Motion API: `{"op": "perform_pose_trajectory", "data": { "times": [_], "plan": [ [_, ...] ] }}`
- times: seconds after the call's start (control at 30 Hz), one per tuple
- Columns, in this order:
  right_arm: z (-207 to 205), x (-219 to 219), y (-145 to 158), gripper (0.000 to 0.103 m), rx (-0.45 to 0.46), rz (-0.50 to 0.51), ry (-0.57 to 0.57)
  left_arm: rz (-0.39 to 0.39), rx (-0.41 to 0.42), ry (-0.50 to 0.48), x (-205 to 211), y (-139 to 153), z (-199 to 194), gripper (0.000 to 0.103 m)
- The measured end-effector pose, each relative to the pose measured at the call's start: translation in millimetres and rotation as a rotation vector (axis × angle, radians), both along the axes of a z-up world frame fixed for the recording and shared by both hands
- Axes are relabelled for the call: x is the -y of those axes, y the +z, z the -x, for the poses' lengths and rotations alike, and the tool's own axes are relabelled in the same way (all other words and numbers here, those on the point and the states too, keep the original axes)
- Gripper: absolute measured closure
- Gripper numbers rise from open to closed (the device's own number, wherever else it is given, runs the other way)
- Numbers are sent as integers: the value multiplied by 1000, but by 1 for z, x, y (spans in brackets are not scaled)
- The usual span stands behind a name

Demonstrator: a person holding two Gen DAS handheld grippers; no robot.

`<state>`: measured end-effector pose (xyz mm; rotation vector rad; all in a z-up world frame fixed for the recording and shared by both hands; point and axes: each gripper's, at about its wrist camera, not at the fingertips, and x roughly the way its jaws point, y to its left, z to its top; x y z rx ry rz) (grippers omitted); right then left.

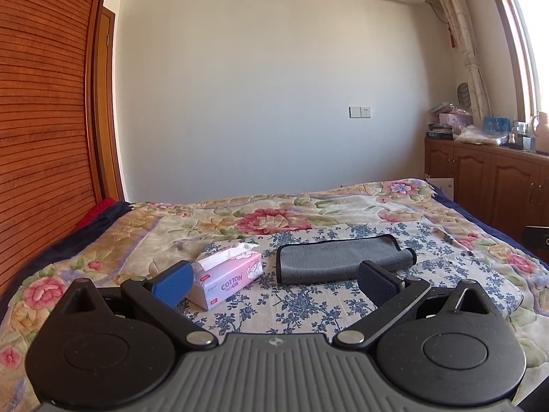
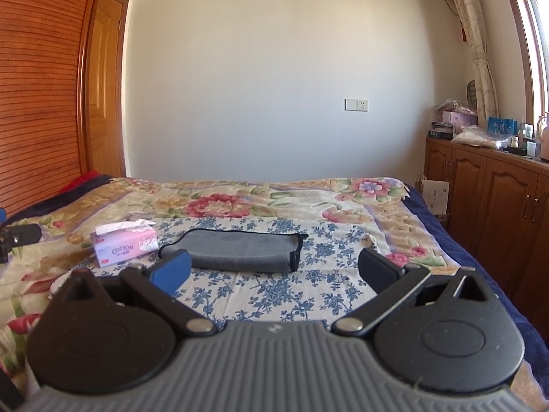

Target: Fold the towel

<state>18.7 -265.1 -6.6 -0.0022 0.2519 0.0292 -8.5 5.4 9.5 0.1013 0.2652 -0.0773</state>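
A grey towel [image 1: 338, 257] with a dark hem lies folded on a blue-flowered cloth [image 1: 295, 305] on the bed; it also shows in the right wrist view [image 2: 236, 250]. My left gripper [image 1: 274, 283] is open and empty, held above the cloth just short of the towel. My right gripper [image 2: 274, 271] is open and empty, also just short of the towel's near edge. Neither gripper touches the towel.
A pink tissue box [image 1: 228, 276] stands left of the towel, near my left gripper's blue finger; it also shows in the right wrist view [image 2: 125, 245]. The bed has a floral blanket [image 1: 137, 237]. Wooden cabinets [image 2: 487, 199] stand at the right, a wooden wardrobe [image 1: 41, 120] at the left.
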Motion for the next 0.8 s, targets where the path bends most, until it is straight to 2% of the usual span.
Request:
{"op": "perform_pose_trajectory", "data": {
  "times": [0.8],
  "plan": [
    [0,2,-3,0,-4,-6,-18,-4,-1,5,1,-1,0,0]
  ]
}}
